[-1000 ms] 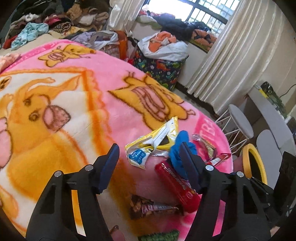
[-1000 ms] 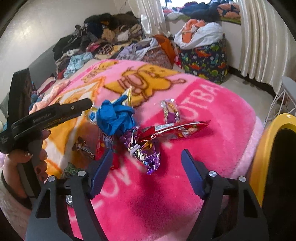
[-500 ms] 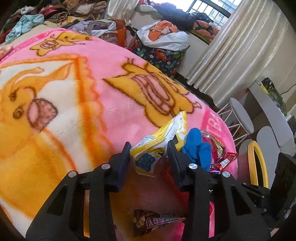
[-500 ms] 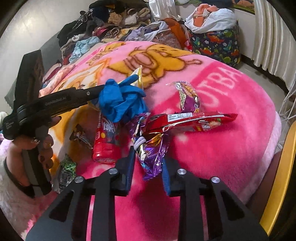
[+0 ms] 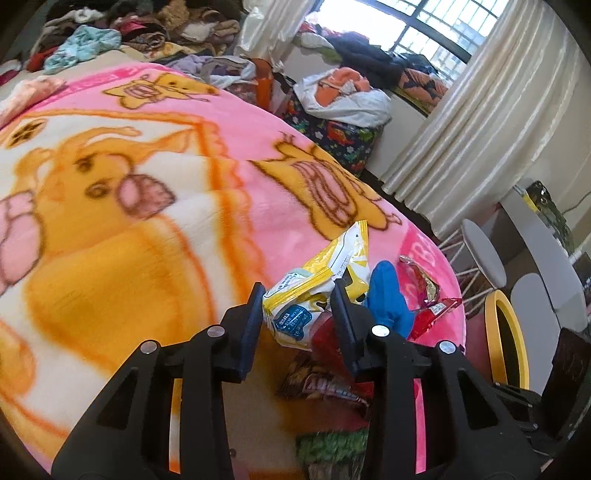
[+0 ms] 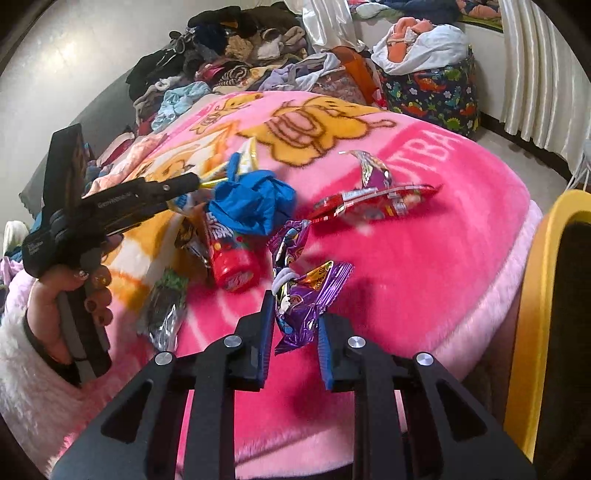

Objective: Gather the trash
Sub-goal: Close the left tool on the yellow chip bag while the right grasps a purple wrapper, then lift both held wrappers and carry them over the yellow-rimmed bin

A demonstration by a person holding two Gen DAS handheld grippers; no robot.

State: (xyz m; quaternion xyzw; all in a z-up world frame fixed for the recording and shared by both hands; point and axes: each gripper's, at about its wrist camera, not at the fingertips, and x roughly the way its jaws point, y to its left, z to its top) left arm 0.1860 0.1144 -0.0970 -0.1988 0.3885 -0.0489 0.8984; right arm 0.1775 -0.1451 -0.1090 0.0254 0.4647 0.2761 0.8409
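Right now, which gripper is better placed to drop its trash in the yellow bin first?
Right gripper: it grips the purple wrapper and the yellow bin is right beside it.

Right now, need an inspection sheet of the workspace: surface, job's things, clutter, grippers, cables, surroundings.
Surface: pink cartoon blanket on a bed.
Job's things: yellow-white wrapper, purple wrapper, red wrapper, red tube, blue crumpled piece, yellow-rimmed bin.
Clutter: clothes pile behind the bed.
Grippers: left gripper shut on the yellow-white wrapper; right gripper shut on the purple wrapper.
Cables: nothing seen.
Surroundings: curtains, window, white stool.
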